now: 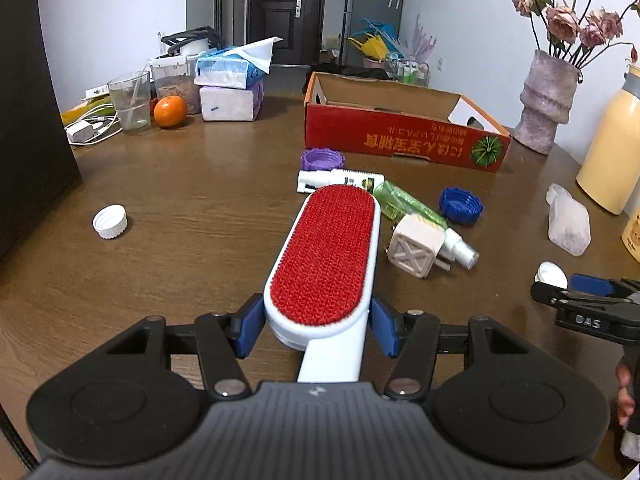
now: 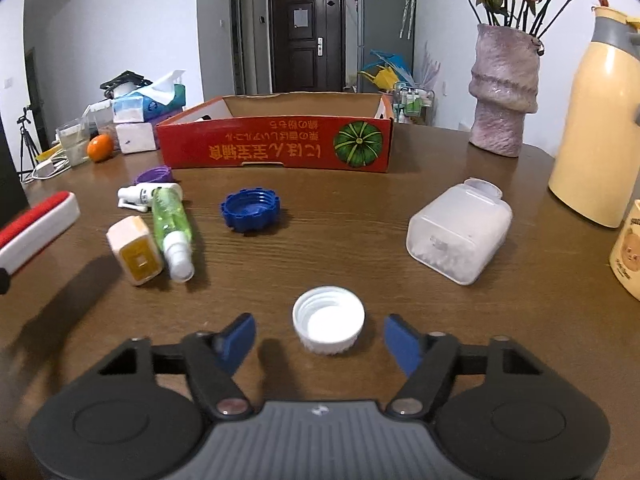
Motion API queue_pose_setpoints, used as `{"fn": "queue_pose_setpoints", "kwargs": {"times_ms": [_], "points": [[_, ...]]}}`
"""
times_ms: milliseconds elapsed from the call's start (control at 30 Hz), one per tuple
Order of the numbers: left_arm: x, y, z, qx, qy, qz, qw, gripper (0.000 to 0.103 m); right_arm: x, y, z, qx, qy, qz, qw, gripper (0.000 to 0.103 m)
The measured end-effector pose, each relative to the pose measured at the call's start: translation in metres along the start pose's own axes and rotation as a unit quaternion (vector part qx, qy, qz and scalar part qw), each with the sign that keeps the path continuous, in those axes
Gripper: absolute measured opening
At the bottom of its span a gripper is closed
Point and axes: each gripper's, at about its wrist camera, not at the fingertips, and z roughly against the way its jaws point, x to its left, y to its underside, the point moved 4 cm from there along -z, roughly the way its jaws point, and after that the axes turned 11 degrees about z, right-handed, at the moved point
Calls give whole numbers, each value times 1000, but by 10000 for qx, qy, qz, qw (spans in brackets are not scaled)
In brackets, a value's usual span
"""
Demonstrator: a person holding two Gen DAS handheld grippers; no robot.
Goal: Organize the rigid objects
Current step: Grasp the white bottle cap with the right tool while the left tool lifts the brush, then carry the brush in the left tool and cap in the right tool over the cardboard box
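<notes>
Left gripper (image 1: pixel 318 326) sits nearest the lens, blue pads pressed on both sides of a white lint brush (image 1: pixel 326 258) w/ a red bristle face, which it holds off the wooden table (image 1: pixel 180 184), head pointing toward the red cardboard box (image 1: pixel 400 136). Right gripper (image 2: pixel 320 338) hangs low over the table, jaws partly apart w/ a gap each side of a white screw cap (image 2: pixel 328 324) lying open side up between the fingertips; pads don't seem to touch it, tho the angle is poor. Mid-table lie a blue lid (image 2: pixel 250 210), a purple lid (image 2: pixel 154 175), a green spray bottle (image 2: pixel 172 228), a small white spray bottle (image 2: pixel 138 196) and a square plug adapter (image 2: pixel 134 250), close together. Frosted plastic jar (image 2: pixel 460 232) lies on its side, right of the blue lid. Another white cap (image 1: pixel 110 222) sits apart at left.
</notes>
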Motion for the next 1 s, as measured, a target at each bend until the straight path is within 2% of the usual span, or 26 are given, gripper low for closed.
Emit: {"fn": "queue_pose_setpoints", "kwargs": {"times_ms": [67,133,533,1000], "points": [[-1,-1,1,-33,27,27,10000,57,-2,-1,-7,49,-50,-50,10000,48],[-3,-2,1,-32,68,71,9999,57,-1,-2,-9,20,-71,12,10000,39],[-7,-23,-3,-152,177,152,9996,57,-3,-17,5,-361,-66,-3,9993,39],[-34,-77,-13,-488,413,68,9979,57,12,-74,7,-870,-168,43,9961,39]]}}
